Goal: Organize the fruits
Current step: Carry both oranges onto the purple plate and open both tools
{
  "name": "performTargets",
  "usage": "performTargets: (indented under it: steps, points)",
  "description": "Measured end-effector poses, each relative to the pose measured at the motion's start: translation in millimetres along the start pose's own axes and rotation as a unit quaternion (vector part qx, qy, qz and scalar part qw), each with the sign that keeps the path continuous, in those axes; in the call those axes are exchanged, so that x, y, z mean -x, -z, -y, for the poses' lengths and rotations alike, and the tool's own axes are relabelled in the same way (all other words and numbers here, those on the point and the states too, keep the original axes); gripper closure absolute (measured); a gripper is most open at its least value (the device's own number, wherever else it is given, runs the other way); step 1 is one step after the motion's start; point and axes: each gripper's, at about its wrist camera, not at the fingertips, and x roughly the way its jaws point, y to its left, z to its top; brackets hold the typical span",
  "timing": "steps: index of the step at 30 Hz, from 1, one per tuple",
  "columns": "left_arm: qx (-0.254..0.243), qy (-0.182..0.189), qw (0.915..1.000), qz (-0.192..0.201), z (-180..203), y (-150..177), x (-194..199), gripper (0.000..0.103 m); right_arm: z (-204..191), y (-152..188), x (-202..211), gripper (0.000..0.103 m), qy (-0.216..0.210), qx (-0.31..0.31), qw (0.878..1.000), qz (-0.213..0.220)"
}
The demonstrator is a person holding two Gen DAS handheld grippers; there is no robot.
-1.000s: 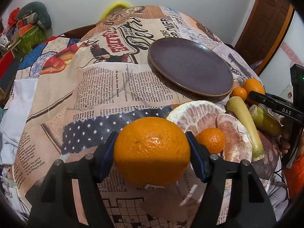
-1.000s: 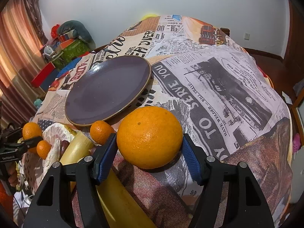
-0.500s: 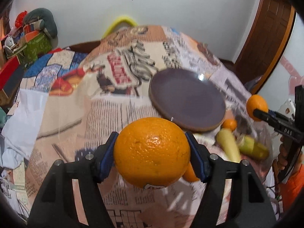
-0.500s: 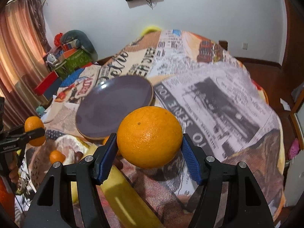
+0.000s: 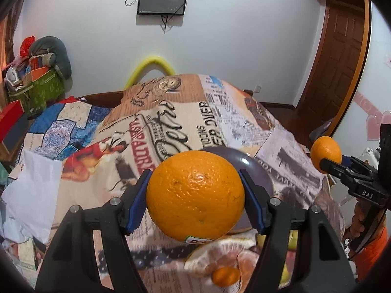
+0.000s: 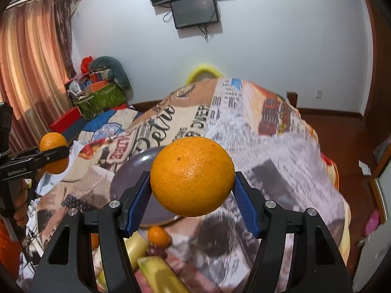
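Rising since before, both oranges point(image 5: 195, 196) point(image 6: 191, 175) hang clamped above the plate point(image 6: 132, 178).

right gripper point(image 5: 327, 155): "DAS" | left gripper point(image 6: 54, 156): "GenRobot.AI" | tablecloth point(image 6: 293, 161): newsprint

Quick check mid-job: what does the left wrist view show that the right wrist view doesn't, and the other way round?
Only the left wrist view: the brown wooden door, and the right gripper seen side-on with its orange.

Only the right wrist view: the orange-pink curtain, and the left gripper seen side-on with its orange.

Both: a big orange clamped between blue pads, the purple plate behind it, the newspaper-print cloth, the wall-mounted screens and small fruit below.
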Motion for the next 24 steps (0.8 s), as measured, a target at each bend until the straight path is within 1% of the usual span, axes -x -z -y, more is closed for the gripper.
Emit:
performTargets:
  steps: [5,8,11,17,24]
  points:
    - [0.008,0.005,0.9999,0.006,1.6,-14.0,-17.1,0.034,-1.5,-14.4,-10.5,0.04,-0.005,0.008,1.0,0.012]
    - [0.015,0.011,0.9998,0.004,0.7,-21.5,-30.6,0.034,-3.4,-19.9,-19.5,0.04,-0.005,0.016,1.0,0.008]
    - [0.018,0.012,0.9998,-0.002,-0.2,-27.3,-46.6,0.034,-3.3,-25.5,-32.3,0.04,-0.015,0.017,1.0,0.002]
    - [0.019,0.01,0.9993,-0.03,-2.2,-30.1,-84.2,0.034,0.3,-31.3,-59.9,0.04,-0.023,0.024,0.999,-0.017]
    - [0.009,0.012,0.9965,-0.082,-0.9,-21.3,-129.2,0.034,4.2,-28.6,-101.8,0.04,-0.033,0.033,0.997,-0.063]
